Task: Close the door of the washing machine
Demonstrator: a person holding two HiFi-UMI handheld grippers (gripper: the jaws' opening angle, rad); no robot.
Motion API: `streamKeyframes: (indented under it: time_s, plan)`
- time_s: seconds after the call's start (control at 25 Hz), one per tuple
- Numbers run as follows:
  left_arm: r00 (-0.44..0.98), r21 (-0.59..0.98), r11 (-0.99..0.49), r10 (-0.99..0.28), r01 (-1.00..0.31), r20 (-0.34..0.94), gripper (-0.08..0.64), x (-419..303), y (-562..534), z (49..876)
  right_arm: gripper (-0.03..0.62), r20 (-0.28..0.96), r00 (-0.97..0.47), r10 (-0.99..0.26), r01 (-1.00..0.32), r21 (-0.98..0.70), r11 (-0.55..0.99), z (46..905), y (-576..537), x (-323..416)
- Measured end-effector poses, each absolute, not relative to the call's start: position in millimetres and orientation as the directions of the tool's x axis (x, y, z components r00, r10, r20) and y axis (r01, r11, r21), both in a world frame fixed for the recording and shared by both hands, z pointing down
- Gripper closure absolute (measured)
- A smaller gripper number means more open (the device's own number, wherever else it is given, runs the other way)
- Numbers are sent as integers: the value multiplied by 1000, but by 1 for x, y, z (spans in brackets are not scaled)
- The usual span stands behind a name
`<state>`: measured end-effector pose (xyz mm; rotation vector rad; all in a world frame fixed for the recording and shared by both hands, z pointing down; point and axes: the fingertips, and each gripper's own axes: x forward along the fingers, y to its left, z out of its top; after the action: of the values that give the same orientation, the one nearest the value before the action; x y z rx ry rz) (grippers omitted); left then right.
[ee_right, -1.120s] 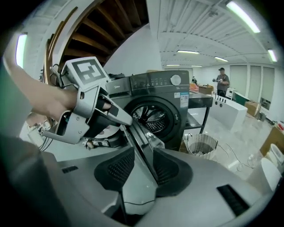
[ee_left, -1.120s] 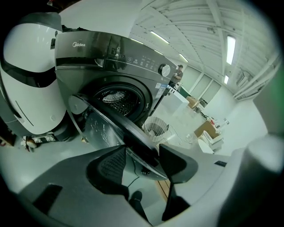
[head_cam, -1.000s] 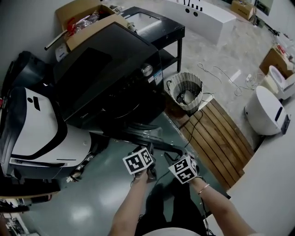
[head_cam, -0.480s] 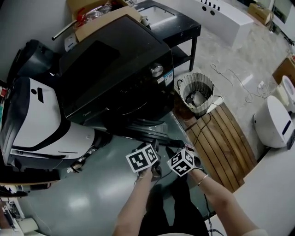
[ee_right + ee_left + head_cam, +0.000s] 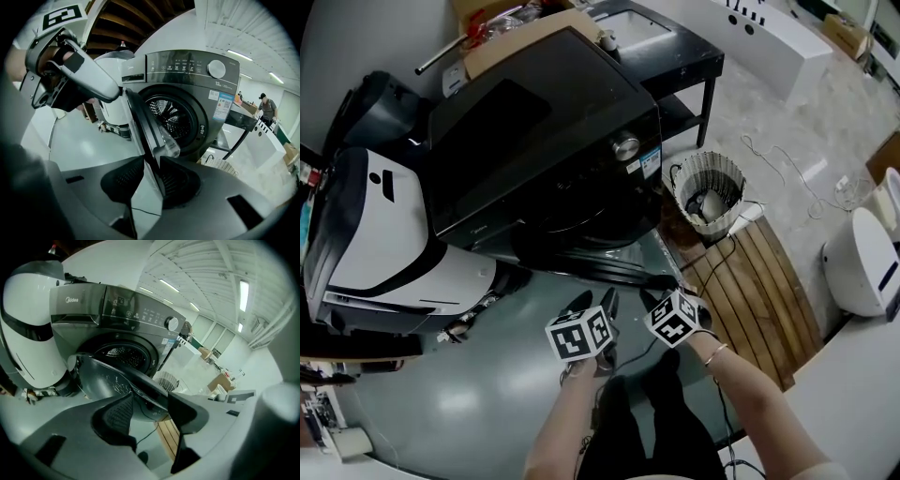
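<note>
My right tongs (image 5: 152, 158) have just been narrowing around the open door (image 5: 140, 122) edge (not pinching yet), ready to swing it shut; left tongs (image 5: 149, 394) stand apart.

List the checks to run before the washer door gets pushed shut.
1. Door open and free to swing: ok.
2. Door rim between the jaws of the right gripper, which have just been closing: ok.
3. Grip on that rim firm: cannot tell.
4. Drum opening clear, nothing hanging out: ok.
5. Left gripper empty, jaws apart: ok.
6. Left gripper clear of the door's swing: cannot tell.
</note>
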<state>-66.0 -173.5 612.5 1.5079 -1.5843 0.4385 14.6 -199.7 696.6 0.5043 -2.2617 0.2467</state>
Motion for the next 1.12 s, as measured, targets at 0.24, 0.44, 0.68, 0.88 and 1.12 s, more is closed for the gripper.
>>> streamKeyframes:
  time_s: [0.24,0.44,0.68,0.88,1.12]
  plan:
    - [95,185,75,-641,-980,762,318,-90,-177,586,477,749,-617,-243,-405,-37,914,697,-212,17]
    - [37,-100,-188,-612,-977,790,316,-99,-192,587,474,753,-617,-229,-391,-41,920,698,-224,17]
    - [-23,-380,-478,-598,-792,801,316,-99,-216,597,465,751,-615,-240,-412,-47,910,699,-243,16]
    - [-37,-429,-553,-583,-714,812,322,-101,-236,611,460,750,-617,-239,-408,-45,912,700,-261,14]
    - [-19,-402,-555,-570,-728,821,342,-109,-257,622,454,746,-618,-247,-402,-30,915,702,-284,9]
